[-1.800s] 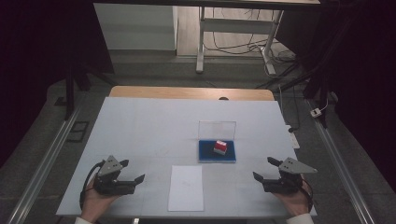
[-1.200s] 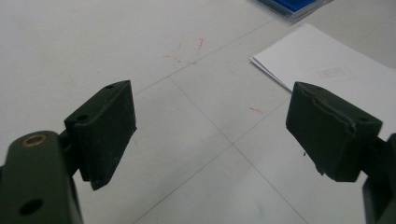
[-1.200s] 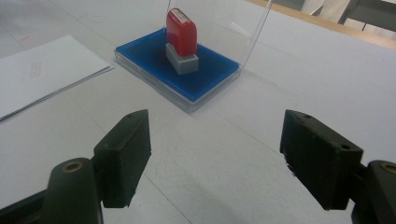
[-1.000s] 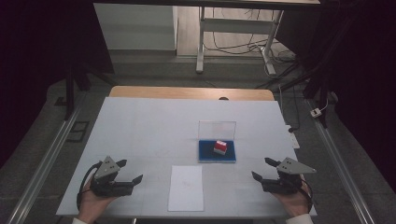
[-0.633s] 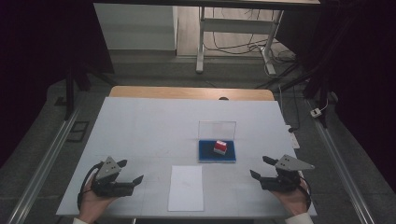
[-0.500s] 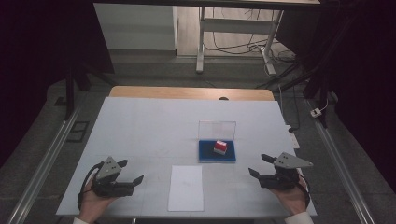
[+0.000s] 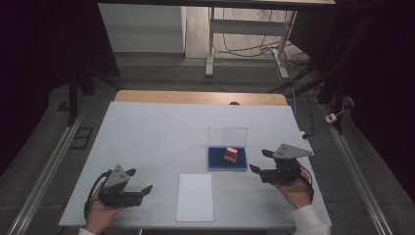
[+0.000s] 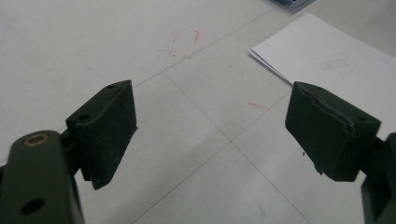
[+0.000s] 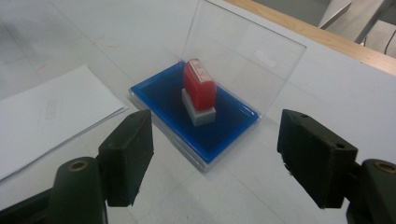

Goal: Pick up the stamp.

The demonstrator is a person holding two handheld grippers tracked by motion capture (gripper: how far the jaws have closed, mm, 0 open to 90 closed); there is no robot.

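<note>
Jaws of the right gripper (image 9: 212, 161) stood open and empty, the red stamp (image 9: 200, 88) upright on its blue pad (image 9: 224, 128) dead ahead, probably just short of reach, toward the table's right edge; left gripper (image 8: 210, 135), open too, lay well apart.

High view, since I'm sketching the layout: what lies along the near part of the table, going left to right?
Left gripper → sheet of paper → blue ink pad with the red stamp on it → right gripper.
</note>
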